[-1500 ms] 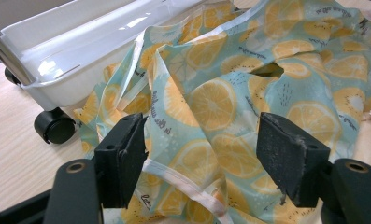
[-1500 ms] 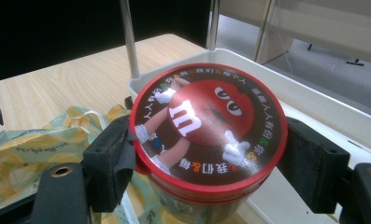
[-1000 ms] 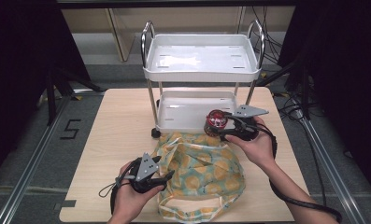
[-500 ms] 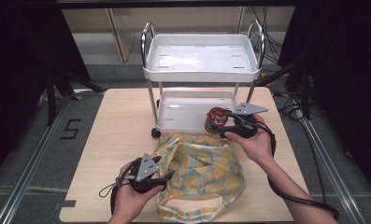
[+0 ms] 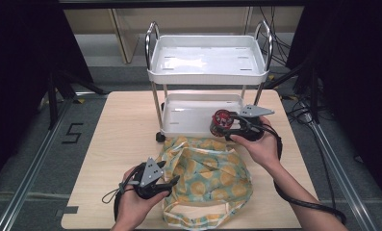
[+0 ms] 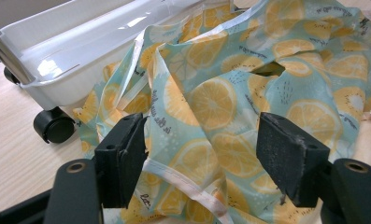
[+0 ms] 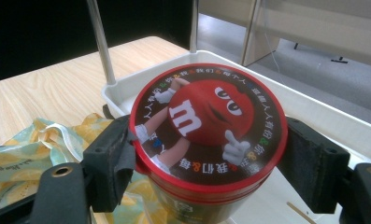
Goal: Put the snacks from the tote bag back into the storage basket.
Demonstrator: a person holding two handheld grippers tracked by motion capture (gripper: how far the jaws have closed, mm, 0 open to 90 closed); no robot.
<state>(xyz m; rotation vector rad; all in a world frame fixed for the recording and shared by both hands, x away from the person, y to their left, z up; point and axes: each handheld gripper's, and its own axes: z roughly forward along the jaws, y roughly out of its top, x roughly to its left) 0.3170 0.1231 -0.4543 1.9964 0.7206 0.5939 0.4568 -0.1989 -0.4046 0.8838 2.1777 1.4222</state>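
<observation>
A white cart (image 5: 208,60) stands on the table (image 5: 121,134). Against its wheels lies the lemon-print bag (image 5: 208,173), whose cloth sits between the spread jaws of the left gripper (image 5: 171,182). The right gripper (image 5: 223,126) pinches a red-lidded tub (image 7: 206,126), held over the cart's lower tray.

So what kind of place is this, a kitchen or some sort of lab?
Probably a lab or recording workspace, not a kitchen. A bare wooden table stands between dark curtained sides, cables trail over the floor behind it, and a taped number marker lies on the floor beside metal rails.
</observation>
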